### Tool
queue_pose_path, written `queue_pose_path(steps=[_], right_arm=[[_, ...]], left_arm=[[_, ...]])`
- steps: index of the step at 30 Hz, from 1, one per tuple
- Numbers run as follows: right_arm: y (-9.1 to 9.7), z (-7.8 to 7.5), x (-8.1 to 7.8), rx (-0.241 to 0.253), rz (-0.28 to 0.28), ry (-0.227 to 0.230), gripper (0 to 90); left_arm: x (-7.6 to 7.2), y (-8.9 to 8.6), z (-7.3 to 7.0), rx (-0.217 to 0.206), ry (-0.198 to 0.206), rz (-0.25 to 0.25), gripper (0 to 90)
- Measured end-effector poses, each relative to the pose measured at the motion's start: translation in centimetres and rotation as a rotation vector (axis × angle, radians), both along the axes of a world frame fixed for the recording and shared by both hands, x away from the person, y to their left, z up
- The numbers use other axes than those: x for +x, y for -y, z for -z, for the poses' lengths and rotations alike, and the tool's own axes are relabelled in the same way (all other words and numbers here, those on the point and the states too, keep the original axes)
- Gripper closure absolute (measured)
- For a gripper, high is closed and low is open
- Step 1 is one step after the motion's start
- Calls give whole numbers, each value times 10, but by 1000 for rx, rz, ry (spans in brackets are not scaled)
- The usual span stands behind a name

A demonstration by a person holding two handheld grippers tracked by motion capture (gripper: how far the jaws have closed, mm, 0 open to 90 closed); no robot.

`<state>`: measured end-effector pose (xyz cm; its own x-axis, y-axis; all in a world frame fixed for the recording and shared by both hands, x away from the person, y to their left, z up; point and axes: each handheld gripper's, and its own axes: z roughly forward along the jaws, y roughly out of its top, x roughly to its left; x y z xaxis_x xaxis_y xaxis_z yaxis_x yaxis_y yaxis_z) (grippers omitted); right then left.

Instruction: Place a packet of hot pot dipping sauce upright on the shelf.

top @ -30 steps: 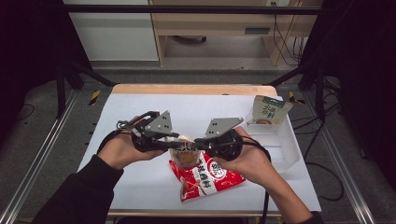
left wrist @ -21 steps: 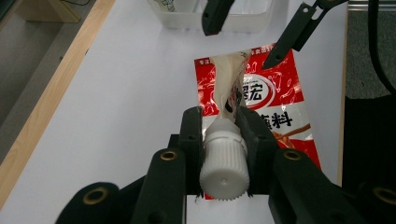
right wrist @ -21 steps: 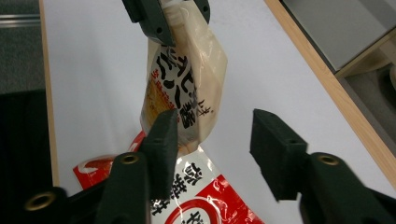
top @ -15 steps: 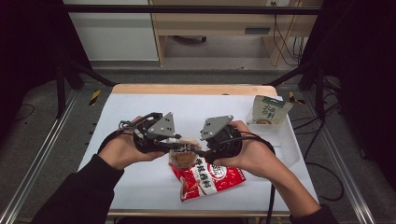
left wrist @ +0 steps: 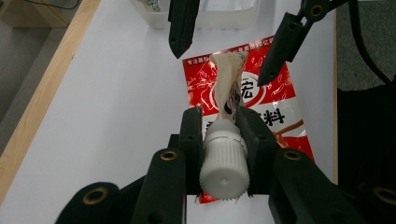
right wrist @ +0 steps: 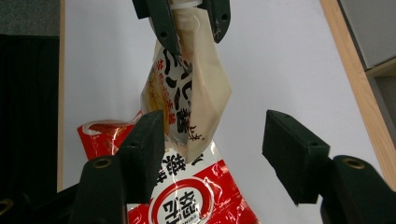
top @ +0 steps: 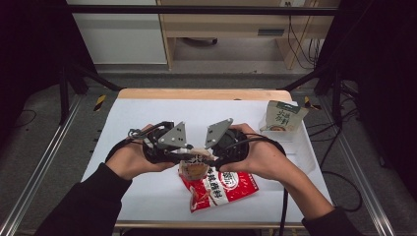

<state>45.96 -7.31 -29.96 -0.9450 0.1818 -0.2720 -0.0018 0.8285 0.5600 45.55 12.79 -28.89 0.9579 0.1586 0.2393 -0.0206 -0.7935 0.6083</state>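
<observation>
A cream spouted pouch (left wrist: pixel 227 79) with dark lettering hangs by its white ribbed cap (left wrist: pixel 223 161). My left gripper (left wrist: pixel 219 116) is shut on that cap, just above the table in the high view (top: pixel 189 152). My right gripper (right wrist: pixel 217 135) faces it from the right and is open. Its jaws have just opened and eased back a little. The pouch's (right wrist: pixel 187 93) loose end sits between them unpressed, near one jaw. A red printed packet (top: pixel 221 187) lies flat on the white table under both grippers.
A green-and-white pouch (top: pixel 282 115) stands in a clear bin (top: pixel 301 147) at the table's right side. A wooden strip (top: pixel 201 93) runs along the table's far edge. The table's left half (top: pixel 123 123) is bare white.
The right gripper's jaws have come apart and let go of the pouch's end. The left gripper stays shut on the cap and has not moved.
</observation>
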Motion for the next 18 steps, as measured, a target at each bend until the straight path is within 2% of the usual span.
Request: queue_pose_path(steps=[4, 8, 9, 13, 18], right_arm=[[-3, 1, 2, -9, -20, -7, 433], [-8, 1, 3, -15, -44, -17, 526], [-8, 1, 3, -15, -44, -17, 526], [-11, 2, 1, -16, -59, -19, 657], [-11, 0, 1, -20, -41, -34, 786]], left_arm=[[0, 1, 2, 4, 1, 8, 730], [0, 1, 3, 4, -2, 14, 730], [0, 1, 3, 4, -3, 16, 730], [-1, 1, 3, -2, -2, 17, 730], [0, 0, 4, -17, -2, 12, 730]])
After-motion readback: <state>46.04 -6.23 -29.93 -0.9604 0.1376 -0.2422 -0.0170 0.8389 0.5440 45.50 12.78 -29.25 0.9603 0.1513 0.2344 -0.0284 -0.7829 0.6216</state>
